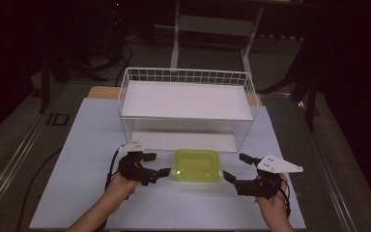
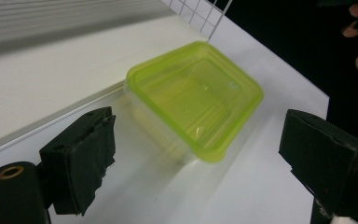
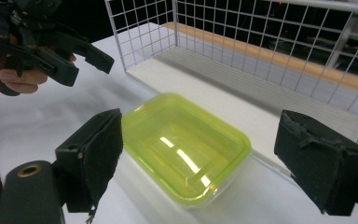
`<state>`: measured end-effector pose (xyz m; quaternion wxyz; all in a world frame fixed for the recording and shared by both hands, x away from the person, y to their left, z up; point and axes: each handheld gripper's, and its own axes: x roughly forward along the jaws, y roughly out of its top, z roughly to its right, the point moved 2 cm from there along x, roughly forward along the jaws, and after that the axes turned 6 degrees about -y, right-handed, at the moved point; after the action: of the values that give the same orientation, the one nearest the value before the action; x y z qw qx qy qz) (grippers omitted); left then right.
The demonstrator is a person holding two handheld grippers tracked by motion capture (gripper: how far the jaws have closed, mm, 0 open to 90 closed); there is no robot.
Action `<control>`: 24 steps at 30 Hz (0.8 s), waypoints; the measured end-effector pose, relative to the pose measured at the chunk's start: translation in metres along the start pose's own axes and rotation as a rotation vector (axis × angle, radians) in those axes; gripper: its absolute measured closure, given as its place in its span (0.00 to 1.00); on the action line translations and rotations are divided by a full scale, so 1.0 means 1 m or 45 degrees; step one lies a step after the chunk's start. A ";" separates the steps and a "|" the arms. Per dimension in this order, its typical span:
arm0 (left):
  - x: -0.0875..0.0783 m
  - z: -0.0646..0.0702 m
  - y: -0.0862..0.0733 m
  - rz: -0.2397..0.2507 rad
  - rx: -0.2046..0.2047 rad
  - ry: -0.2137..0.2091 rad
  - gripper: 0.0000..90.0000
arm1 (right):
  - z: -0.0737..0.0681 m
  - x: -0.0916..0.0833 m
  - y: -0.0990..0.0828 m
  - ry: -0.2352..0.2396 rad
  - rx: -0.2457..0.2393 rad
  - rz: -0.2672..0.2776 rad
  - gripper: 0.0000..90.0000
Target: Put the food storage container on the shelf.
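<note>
- Green-lidded container (image 1: pixel 198 165) flat on the white table (image 1: pixel 77 183), just in front of the lower shelf of the white wire rack (image 1: pixel 186 104), lid on, nothing touching it.
- Left gripper (image 1: pixel 155 164) just left of the container, jaws spread wide, nothing held; in the left gripper view the container (image 2: pixel 193 95) between and beyond the two black pads (image 2: pixel 81 156), well short of contact.
- Right gripper (image 1: pixel 236 168) just right of the container, jaws likewise wide apart and empty; in the right gripper view the container (image 3: pixel 184 144) framed between the pads (image 3: pixel 93 154), the left gripper (image 3: pixel 81 58) farther off on the other side.
- Likely step: approach, both tools flanking the box before any grasp.
- Next move, as judged: bring one or both sets of jaws in over the lid rim or side walls, close squarely, then lift level.
- Probably bound for the rack, though not certain from here.
- Caution: thin plastic walls, smooth lid, likely to slip or flex under an off-centre pinch.
</note>
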<state>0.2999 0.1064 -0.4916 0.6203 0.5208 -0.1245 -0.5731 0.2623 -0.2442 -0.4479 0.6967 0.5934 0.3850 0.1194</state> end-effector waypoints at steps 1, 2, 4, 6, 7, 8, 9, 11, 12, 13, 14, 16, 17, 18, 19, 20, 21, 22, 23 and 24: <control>0.002 0.000 0.002 -0.002 -0.002 0.009 0.13 | 0.000 0.001 0.001 0.007 -0.005 -0.008 0.17; 0.003 0.000 0.005 -0.001 -0.006 0.003 0.13 | -0.001 0.003 0.002 0.001 -0.009 -0.016 0.17; 0.007 0.003 0.009 -0.009 -0.013 0.002 0.13 | -0.001 0.007 0.004 -0.036 -0.024 -0.058 0.15; 0.009 0.006 0.012 -0.023 -0.007 -0.001 0.13 | 0.000 0.011 0.003 -0.037 0.001 -0.077 0.15; 0.010 0.008 0.014 -0.022 -0.001 -0.004 0.13 | 0.001 0.014 0.003 -0.035 0.016 -0.093 0.15; 0.011 0.010 0.016 -0.020 0.000 -0.007 0.13 | 0.002 0.017 0.002 -0.035 0.032 -0.103 0.15; 0.011 0.011 0.018 -0.023 -0.007 0.003 0.13 | 0.004 0.019 0.001 -0.042 0.056 -0.100 0.14; 0.013 0.012 0.021 -0.034 -0.029 -0.005 0.12 | 0.005 0.024 0.000 -0.060 0.080 -0.112 0.14; 0.014 0.012 0.022 -0.044 -0.044 0.010 0.12 | 0.007 0.029 -0.001 -0.055 0.120 -0.120 0.14; 0.014 0.012 0.024 -0.046 -0.055 0.005 0.12 | 0.007 0.029 -0.001 -0.055 0.120 -0.120 0.14; 0.015 0.012 0.025 -0.050 -0.071 0.009 0.12 | 0.008 0.032 -0.002 -0.040 0.136 -0.135 0.14; 0.017 0.012 0.026 -0.039 -0.090 0.006 0.12 | 0.009 0.037 -0.004 -0.042 0.169 -0.172 0.14; 0.018 0.012 0.027 -0.039 -0.097 0.006 0.12 | 0.010 0.040 -0.005 -0.042 0.187 -0.181 0.14; 0.019 0.011 0.027 -0.041 -0.103 0.010 0.12 | 0.011 0.042 -0.006 -0.040 0.204 -0.188 0.14; 0.021 0.010 0.026 -0.048 -0.107 0.016 0.12 | 0.012 0.044 -0.007 -0.040 0.224 -0.196 0.14; 0.024 0.009 0.025 -0.056 -0.118 0.017 0.12 | 0.013 0.046 -0.009 -0.035 0.249 -0.208 0.14; 0.026 0.008 0.024 -0.061 -0.133 0.022 0.12 | 0.015 0.048 -0.010 -0.030 0.280 -0.219 0.14; 0.028 0.006 0.022 -0.071 -0.140 0.029 0.13 | 0.017 0.051 -0.011 -0.026 0.308 -0.234 0.14; 0.030 0.005 0.020 -0.077 -0.155 0.041 0.14 | 0.018 0.053 -0.011 -0.023 0.340 -0.257 0.14; 0.030 0.005 0.020 -0.077 -0.155 0.041 0.14 | 0.018 0.053 -0.011 -0.023 0.340 -0.257 0.14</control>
<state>0.3176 0.0744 -0.4867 0.6353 0.4946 -0.0636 -0.5896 0.3070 -0.2280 -0.4792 0.6235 0.6401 0.4488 -0.0090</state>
